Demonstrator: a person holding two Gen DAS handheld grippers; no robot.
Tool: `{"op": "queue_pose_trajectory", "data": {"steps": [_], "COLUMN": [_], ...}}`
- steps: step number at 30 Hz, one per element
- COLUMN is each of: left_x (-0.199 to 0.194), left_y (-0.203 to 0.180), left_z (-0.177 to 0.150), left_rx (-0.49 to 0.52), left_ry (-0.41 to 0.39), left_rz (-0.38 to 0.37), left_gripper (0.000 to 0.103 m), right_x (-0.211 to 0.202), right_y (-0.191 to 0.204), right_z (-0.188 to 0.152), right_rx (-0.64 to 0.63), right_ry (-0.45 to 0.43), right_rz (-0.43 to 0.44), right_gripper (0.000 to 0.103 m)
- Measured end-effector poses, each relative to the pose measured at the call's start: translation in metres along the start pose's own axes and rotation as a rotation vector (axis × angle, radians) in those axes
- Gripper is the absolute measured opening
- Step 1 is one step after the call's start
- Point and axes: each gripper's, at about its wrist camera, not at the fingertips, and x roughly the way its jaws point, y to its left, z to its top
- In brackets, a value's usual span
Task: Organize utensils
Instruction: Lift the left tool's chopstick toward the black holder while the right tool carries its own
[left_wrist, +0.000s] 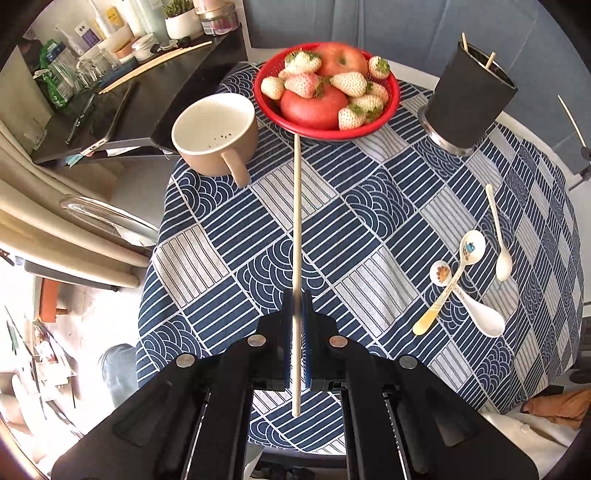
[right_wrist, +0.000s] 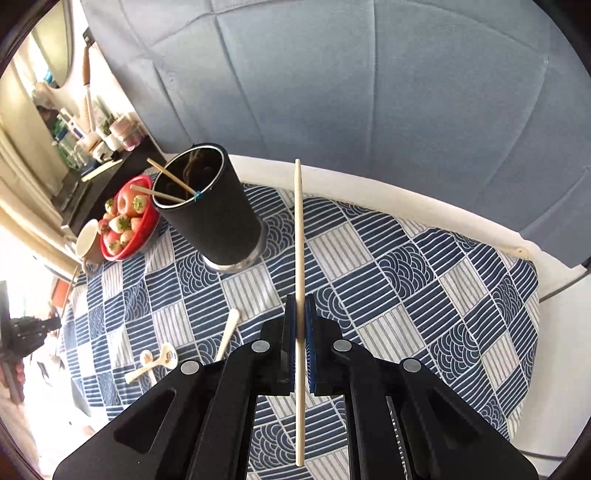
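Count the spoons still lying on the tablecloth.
3, all in a cluster away from the black holder: a plain cream spoon lying apart from the other two, a cartoon-print spoon with a yellow handle, and a white spoon crossed beneath it. None appear hidden.

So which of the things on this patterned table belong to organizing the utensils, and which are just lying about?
Part of the job:
- left gripper, shut on a pale wooden chopstick
- right gripper, shut on a second wooden chopstick
- tall black cylindrical holder
- three white ceramic spoons

Just lying about:
- red bowl of fruit
- beige mug
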Motion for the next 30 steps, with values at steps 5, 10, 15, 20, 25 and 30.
{"op": "queue_pose_trajectory", "data": {"steps": [5, 10, 15, 20, 25, 30], "left_x": [-0.028, -0.052, -0.071, -0.082, -0.080, -0.073], "left_y": [-0.003, -0.015, -0.035, -0.060, -0.084, -0.112], "left_z": [0.021, 0.055, 0.099, 0.138, 0.168, 0.192], "left_rx": [-0.022, -0.012, -0.010, -0.038, -0.098, -0.098], "left_ry": [-0.054, -0.116, -0.172, -0.261, -0.345, -0.416], "left_rz": [0.020, 0.038, 0.051, -0.002, -0.056, -0.121], "left_gripper": [0.005, 0.005, 0.005, 0.005, 0.005, 0.005], "right_x": [-0.013, -0.032, -0.047, -0.056, -0.046, -0.028], "right_y": [-0.005, -0.004, 0.000, 0.011, 0.020, 0.026], "right_z": [0.014, 0.040, 0.073, 0.098, 0.113, 0.120], "right_rx": [-0.008, -0.034, -0.056, -0.111, -0.163, -0.210], "right_ry": [-0.039, -0.102, -0.171, -0.284, -0.371, -0.436], "right_rz": [0.013, 0.022, 0.052, 0.142, 0.223, 0.335], "right_gripper": [0.005, 0.005, 0.005, 0.005, 0.005, 0.005]}}
